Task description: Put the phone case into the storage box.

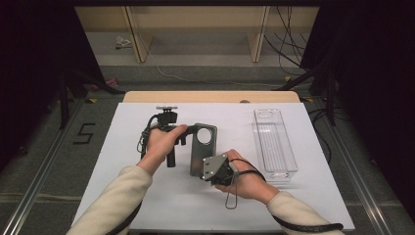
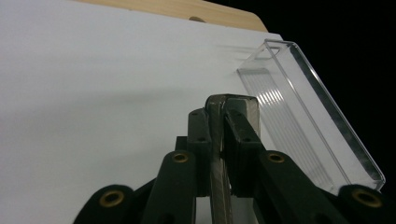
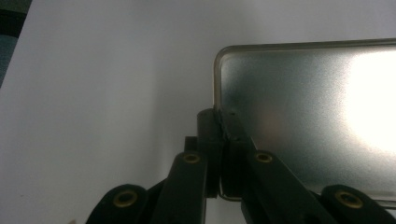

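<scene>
Holding the metal plate (image 1: 203, 149) tight with both grippers, left (image 2: 223, 122) and right (image 3: 220, 122); next, I think, carry it to the clear tray (image 1: 274, 142) beside the right fingers.

A flat grey metal plate (image 1: 201, 149) with a round hole near its far end stands on edge above the white bench (image 1: 132, 196), clamped at both ends.
</scene>
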